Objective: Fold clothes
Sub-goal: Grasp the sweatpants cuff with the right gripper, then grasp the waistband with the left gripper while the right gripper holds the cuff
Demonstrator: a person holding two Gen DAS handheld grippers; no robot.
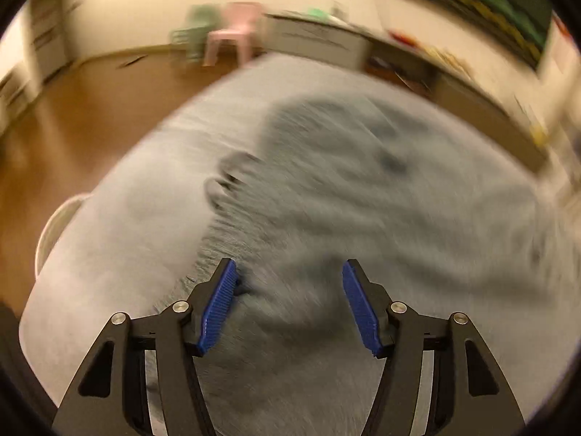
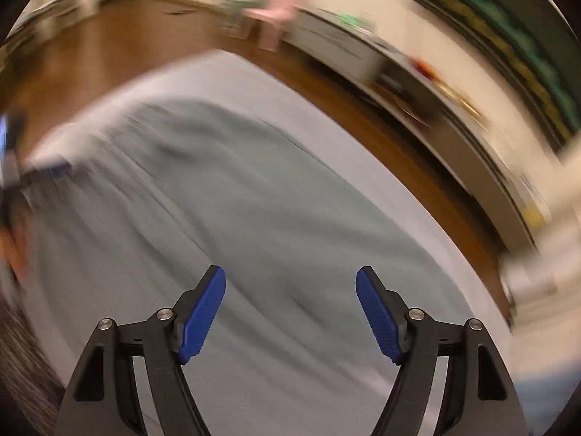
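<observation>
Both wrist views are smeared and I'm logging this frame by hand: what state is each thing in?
Left gripper: open, holding nothing, over the garment.
Right gripper: open, holding nothing, over the garment.
Grey-green fabric garment: spread out on the surface, wrinkled, not yet folded.
Light grey cloth-covered surface: bears the garment.
Pink plastic chair: upright on the floor.

Garment on table, chairs behind.
</observation>
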